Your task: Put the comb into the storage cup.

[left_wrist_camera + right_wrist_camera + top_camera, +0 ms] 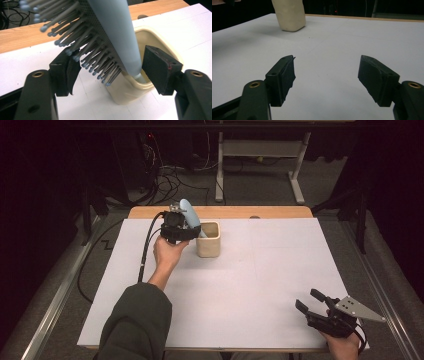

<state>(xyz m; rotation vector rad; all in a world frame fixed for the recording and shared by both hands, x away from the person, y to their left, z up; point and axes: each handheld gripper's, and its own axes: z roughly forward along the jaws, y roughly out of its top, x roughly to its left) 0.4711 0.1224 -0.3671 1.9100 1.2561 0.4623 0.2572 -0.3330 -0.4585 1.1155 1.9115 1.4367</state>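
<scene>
Nearest the person, the right gripper (pixel 314 303) is resting low over the front right corner of the white-covered desk (pixel 260 285), its fingers (pixel 283 77) standing wide apart with nothing between them. It is sitting well apart from the work.

Farther back on the left, the left gripper (pixel 181 233) is hanging just beside the cream, square-mouthed ceramic cup (pixel 208 239). Between its fingers (pixel 160 67) is standing a pale blue plastic hairbrush (pixel 112 37), tilted, with its handle end reaching down into the mouth of the cup (pixel 150 86) and its bristled head rising above the gripper. One finger is lying against the smooth back of the handle; the other is standing on the bristle side, with a gap showing between it and the bristles, so the fingers look parted around the brush rather than pressing on it. The brush appears to be leaning on the cup's rim.

In my judgement the brush is light and stiff in the handle, smooth and somewhat slippery along its back, while the bristles are giving way under pressure and offering a poor grip. The narrow handle below the head seems the best place to take hold. The cup looks heavier and breakable, and a sideways pull on the brush could be tipping it.
</scene>
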